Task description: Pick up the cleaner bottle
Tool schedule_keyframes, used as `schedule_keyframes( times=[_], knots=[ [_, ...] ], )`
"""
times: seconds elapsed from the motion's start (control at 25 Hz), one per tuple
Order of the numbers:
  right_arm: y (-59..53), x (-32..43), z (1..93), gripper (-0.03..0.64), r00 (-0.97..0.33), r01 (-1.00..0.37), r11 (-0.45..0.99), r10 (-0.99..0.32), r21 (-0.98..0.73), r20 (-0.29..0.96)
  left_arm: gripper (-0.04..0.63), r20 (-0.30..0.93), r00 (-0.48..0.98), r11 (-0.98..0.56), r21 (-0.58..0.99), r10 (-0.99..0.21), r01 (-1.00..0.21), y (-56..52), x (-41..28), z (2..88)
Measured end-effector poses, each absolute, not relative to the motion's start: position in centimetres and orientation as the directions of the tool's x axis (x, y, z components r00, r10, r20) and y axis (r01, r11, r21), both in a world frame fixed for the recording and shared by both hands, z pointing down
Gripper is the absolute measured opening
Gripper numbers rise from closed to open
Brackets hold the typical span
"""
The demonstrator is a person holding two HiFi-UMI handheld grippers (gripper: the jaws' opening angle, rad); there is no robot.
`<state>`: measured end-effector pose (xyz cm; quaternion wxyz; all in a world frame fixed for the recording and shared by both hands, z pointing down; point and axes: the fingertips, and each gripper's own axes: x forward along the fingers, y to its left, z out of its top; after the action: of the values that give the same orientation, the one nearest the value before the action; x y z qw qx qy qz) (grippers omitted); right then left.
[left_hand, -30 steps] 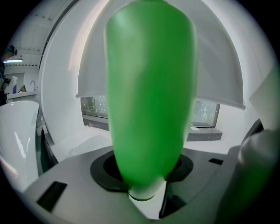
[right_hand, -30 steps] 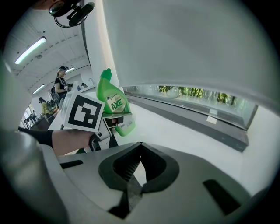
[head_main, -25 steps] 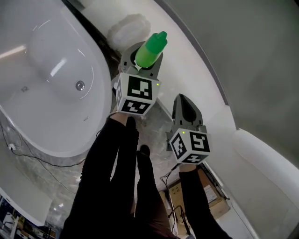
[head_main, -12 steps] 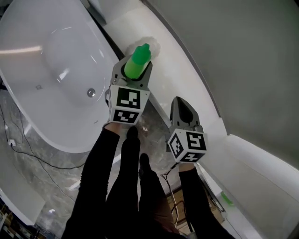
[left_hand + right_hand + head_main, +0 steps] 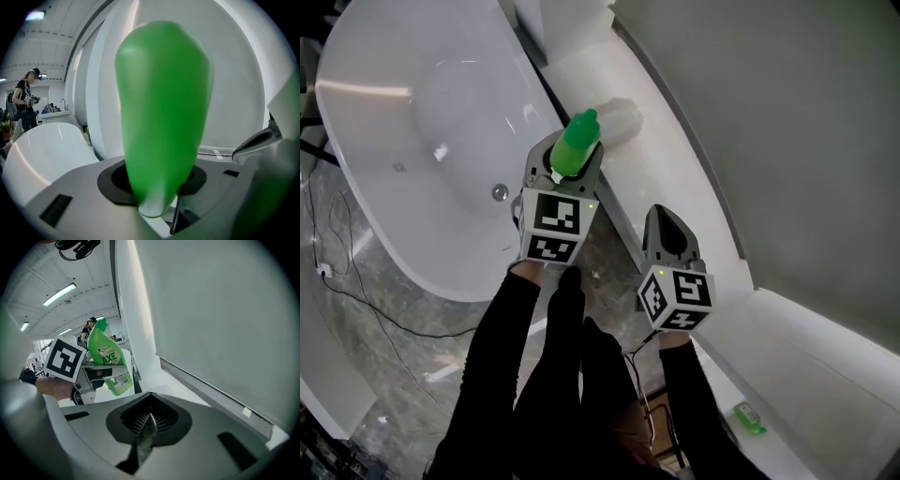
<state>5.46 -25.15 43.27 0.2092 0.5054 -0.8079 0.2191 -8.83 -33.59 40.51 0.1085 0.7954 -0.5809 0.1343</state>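
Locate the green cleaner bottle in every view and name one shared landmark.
Head view: cleaner bottle at upper centre, clamped in the left gripper.
Left gripper view: it fills the centre, between the jaws.
Right gripper view: left of centre, beside the marker cube.
Shared landmark: the grey wall above the white ledge.

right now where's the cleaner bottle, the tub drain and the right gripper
cleaner bottle [image 5: 575, 150]: head view, green body
tub drain [image 5: 500, 192]: head view, metal centre
right gripper [image 5: 149, 423]: right gripper view, where its closed tips meet
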Motion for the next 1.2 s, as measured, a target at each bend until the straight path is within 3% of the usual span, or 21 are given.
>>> schedule_keyframes(
  times=[1.2],
  knots=[
    [-25.7,-6.5,36.8,0.002,-0.586,-0.777,0.62,-0.646,-0.112,0.49,0.192,0.345,0.098,-0.099,0.015,-0.934,-0.995,-27.3,-20.7,35.2]
  ],
)
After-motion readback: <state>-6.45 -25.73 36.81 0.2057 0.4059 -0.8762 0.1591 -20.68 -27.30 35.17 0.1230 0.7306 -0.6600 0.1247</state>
